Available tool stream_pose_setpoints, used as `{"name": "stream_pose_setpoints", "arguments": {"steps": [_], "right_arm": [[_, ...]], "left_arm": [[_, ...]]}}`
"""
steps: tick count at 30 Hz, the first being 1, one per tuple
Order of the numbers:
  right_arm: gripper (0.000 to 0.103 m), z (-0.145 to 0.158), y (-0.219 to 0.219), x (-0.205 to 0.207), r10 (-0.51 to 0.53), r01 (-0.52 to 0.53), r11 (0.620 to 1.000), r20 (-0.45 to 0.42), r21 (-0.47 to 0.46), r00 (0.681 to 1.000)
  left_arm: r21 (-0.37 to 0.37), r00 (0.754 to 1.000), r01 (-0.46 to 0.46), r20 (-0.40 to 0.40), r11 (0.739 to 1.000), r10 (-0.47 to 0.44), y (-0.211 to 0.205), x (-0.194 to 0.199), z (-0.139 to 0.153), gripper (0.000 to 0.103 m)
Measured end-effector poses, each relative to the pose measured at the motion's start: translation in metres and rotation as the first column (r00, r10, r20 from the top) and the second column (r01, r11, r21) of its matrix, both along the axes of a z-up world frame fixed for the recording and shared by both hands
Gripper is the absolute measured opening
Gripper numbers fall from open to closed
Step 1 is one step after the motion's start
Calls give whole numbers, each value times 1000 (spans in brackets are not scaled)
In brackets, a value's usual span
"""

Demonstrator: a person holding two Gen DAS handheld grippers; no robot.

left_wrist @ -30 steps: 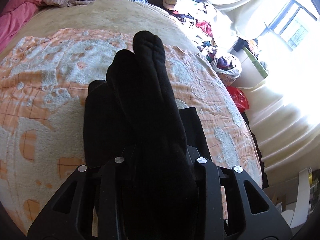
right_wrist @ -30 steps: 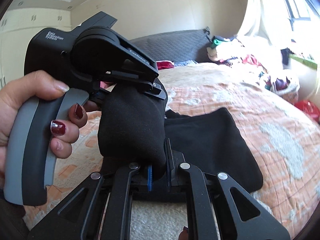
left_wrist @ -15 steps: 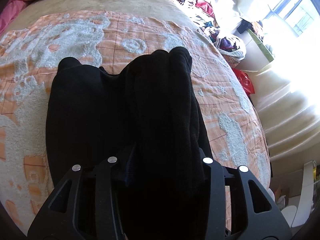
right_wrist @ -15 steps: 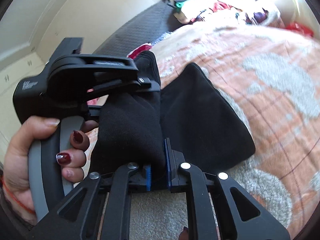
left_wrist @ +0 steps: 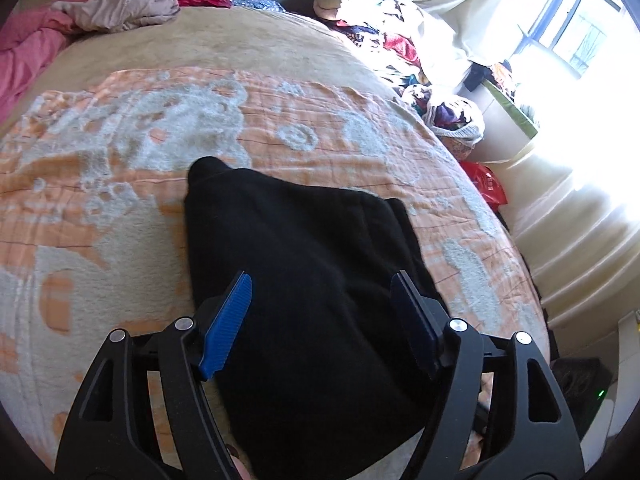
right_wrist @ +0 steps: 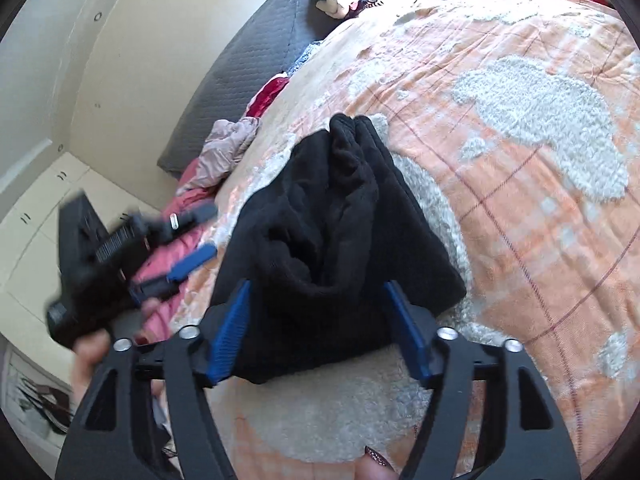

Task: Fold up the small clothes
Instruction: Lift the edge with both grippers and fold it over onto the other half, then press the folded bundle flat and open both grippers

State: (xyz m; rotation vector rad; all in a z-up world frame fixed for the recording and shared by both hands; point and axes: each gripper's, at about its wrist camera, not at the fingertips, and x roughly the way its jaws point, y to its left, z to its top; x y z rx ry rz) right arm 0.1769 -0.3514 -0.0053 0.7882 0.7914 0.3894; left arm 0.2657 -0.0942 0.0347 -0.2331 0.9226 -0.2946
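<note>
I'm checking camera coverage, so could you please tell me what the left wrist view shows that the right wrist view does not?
Only the left wrist view shows the bright window and curtain. Only the right wrist view shows the left gripper, held in a hand, and white cupboards. Both share the folded black garment lying on the orange bedspread, between open jaws that have just been opening.

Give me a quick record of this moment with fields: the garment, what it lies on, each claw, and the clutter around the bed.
garment: black garment, bunched and partly folded, lying on the bed
surface: orange and white blanket
left claw: jaws apart, just been opening, pads clear of the cloth, garment below and between them
right claw: jaws apart, just been opening, garment between the pads, not pinched
clutter: pink bedding at the head of the bed; clothes pile beside the bed near the window
</note>
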Motion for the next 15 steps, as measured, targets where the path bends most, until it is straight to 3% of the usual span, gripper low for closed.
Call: {"name": "stream_pose_setpoints", "arguments": {"steps": [4, 11, 15], "right_arm": [[76, 8, -10, 25, 53, -53, 998, -28, 17, 998], [76, -1, -12, 94, 190, -192, 981, -136, -2, 972], [76, 4, -1, 99, 238, -248, 966, -129, -68, 963]], "left_arm": [[91, 999, -31, -8, 995, 32, 23, -11, -15, 64], [84, 1000, -17, -14, 996, 18, 29, -23, -31, 68], [85, 1000, -18, -11, 996, 19, 25, -25, -31, 68]]}}
